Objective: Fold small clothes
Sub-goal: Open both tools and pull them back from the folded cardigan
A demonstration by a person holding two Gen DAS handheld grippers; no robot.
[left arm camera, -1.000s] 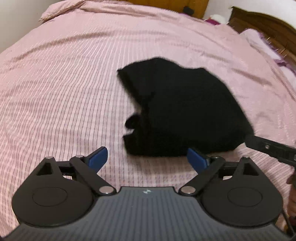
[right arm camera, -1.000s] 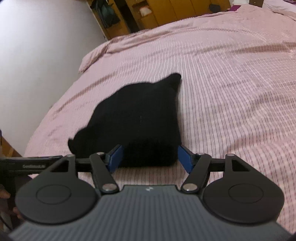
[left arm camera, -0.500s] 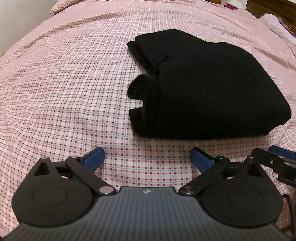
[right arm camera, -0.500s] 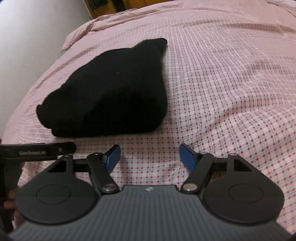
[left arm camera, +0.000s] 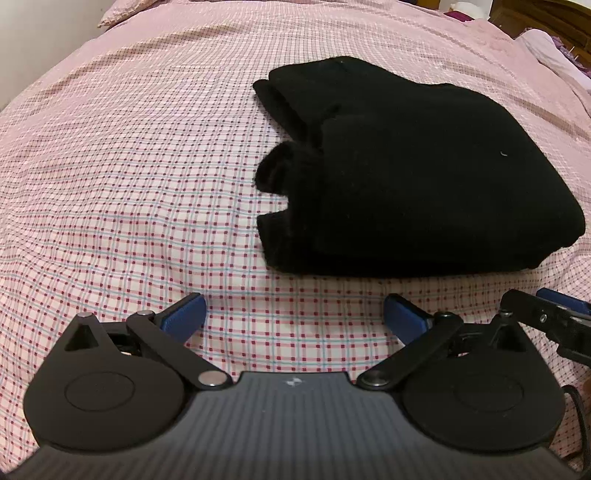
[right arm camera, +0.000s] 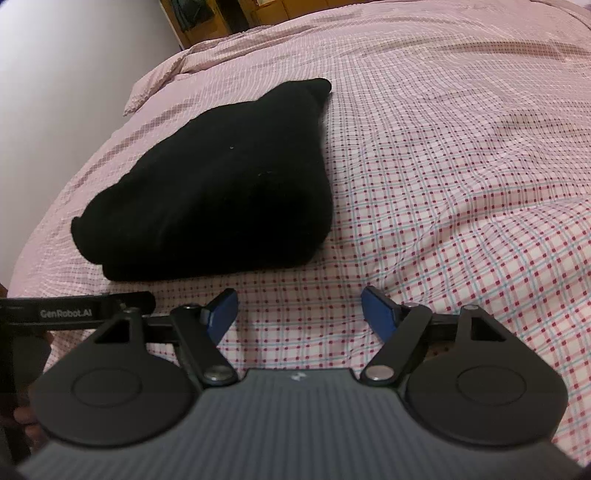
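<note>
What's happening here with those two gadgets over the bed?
A person is folding small clothes using a pair of hand-held tongs, one in each hand. A black garment lies folded in a thick bundle on the pink checked bedsheet. Both the left tongs and the right tongs have just been opening and hold nothing; they sit just short of the bundle's near edge, not touching it.

- A home bedroom: a wide bed [left arm camera: 129, 155] was covered in a pink checked sheet [right arm camera: 461, 166].
- A pillow [left arm camera: 122, 11] lay at its far end.
- Wooden furniture [right arm camera: 229, 14] stood against a plain white wall [right arm camera: 74, 55].
</note>
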